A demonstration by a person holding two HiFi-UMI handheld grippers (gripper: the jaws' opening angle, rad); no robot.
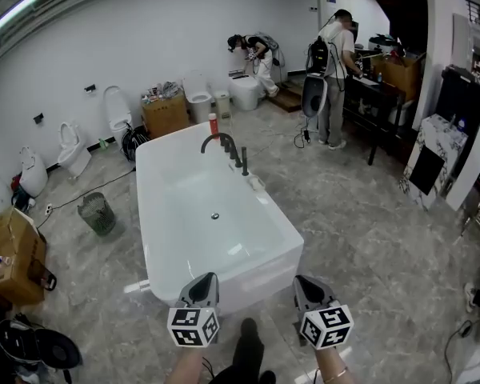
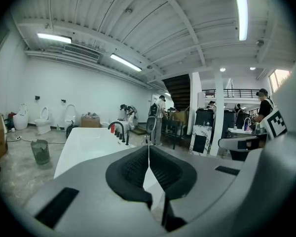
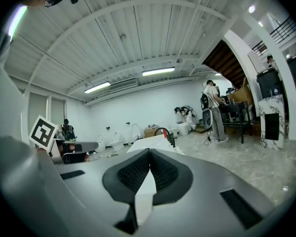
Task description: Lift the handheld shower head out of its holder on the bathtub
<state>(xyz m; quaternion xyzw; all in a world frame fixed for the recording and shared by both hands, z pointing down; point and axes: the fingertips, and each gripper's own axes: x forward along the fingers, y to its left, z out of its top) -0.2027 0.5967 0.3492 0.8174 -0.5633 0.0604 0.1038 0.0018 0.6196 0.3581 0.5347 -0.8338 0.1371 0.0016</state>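
**Both grippers clenched and empty at the bathtub's near end**
The left gripper and right gripper hold nothing. The shower head stands around twelve o'clock on the bathtub's far right rim, beside the faucet. Arriving with jaws shut could knock it, or catch the spout. Glossy white tub, grey marbled floor, toilets along the wall.

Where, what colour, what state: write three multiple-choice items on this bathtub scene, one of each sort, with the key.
1. Where on the bathtub does the black faucet stand?
A. right rim, toward the far end
B. near end
C. left rim

2. The bathtub is:
A. black
B. white
C. green

3. The left gripper is:
A. wide open
B. half open
C. shut, empty

Key:
1 A: the head view shows it on the right rim, toward the far end.
2 B: its shell is white all over.
3 C: its jaws meet with nothing between them.
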